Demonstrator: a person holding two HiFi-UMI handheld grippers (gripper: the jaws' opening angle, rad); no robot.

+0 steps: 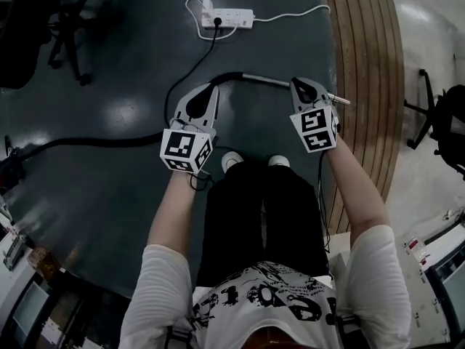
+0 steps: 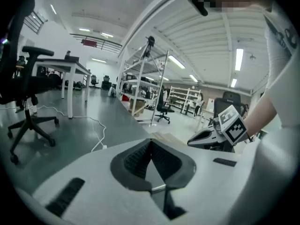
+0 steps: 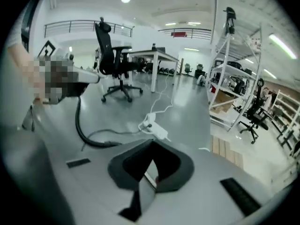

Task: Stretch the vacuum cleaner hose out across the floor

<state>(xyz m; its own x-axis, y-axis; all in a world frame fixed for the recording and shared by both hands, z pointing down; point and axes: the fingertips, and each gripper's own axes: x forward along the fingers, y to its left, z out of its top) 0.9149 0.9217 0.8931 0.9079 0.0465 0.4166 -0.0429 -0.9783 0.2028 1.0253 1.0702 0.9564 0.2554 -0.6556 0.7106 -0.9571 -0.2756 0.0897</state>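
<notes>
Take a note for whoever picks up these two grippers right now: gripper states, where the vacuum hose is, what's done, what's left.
Left gripper: jaws together, nothing seen between them in its own view.
Right gripper: the same.
Hose: runs along the dark floor from the head view's left edge to beside the left gripper, then arcs past its tip into the metal tube, which ends by the right gripper's tip. Contact with either gripper cannot be told.
Done: the long run lies out leftward.
Left: the tube end is curved, so probably grip the tube and pull it rightward.
</notes>
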